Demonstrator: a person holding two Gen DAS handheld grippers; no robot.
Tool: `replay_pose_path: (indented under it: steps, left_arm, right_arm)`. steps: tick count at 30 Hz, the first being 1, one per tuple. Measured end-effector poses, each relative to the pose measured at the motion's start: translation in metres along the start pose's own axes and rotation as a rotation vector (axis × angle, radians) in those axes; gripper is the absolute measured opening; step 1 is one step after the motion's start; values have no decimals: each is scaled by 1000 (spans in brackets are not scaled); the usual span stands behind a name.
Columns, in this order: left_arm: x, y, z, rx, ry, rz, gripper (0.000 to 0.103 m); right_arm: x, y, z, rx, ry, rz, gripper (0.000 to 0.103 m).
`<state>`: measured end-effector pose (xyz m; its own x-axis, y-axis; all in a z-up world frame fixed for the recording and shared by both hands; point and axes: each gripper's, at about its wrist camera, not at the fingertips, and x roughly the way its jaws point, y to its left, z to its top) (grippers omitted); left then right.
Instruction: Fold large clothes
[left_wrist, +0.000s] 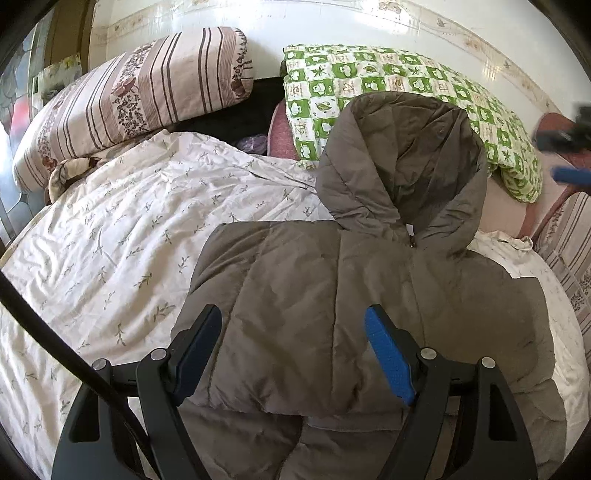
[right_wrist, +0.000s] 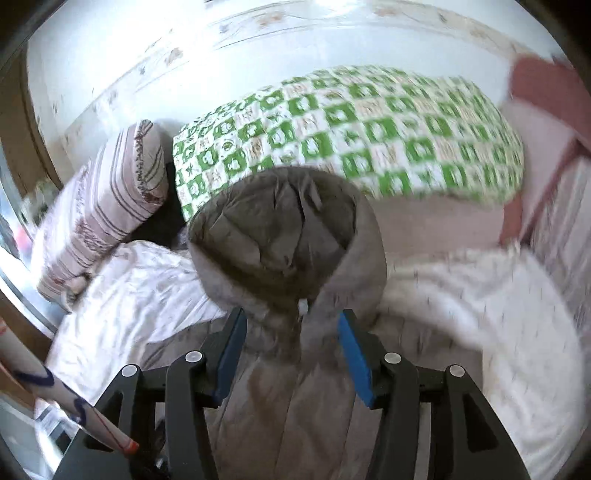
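Observation:
A grey-brown padded hooded jacket lies front up on the bed, hood towards the pillows, sleeves folded in over the body. My left gripper is open above the jacket's left chest, holding nothing. My right gripper is open above the collar and zip, just below the hood; this view is motion-blurred. The right gripper also shows blurred at the right edge of the left wrist view.
A white floral quilt covers the bed. A striped pillow and a green checked pillow lie against the white wall. A red-brown headboard stands at the right. A black cable crosses the lower left.

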<state>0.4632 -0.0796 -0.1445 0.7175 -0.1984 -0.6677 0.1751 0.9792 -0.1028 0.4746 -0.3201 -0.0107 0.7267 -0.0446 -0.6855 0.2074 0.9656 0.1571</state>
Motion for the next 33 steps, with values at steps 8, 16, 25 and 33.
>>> replay_pose_path:
  steps: [8, 16, 25, 33]
  left_arm:
    - [3, -3, 3, 3, -2, -12, 79]
    - [3, 0, 3, -27, 8, -23, 79]
    - [14, -2, 6, -19, 32, -29, 79]
    - [16, -1, 9, -18, 28, -20, 79]
  right_arm:
    - [43, -5, 39, 118, 47, -8, 54]
    - [48, 4, 99, 97, -4, -75, 55]
    - [118, -2, 122, 80, 34, -99, 53]
    - [108, 5, 100, 55, -41, -42, 2]
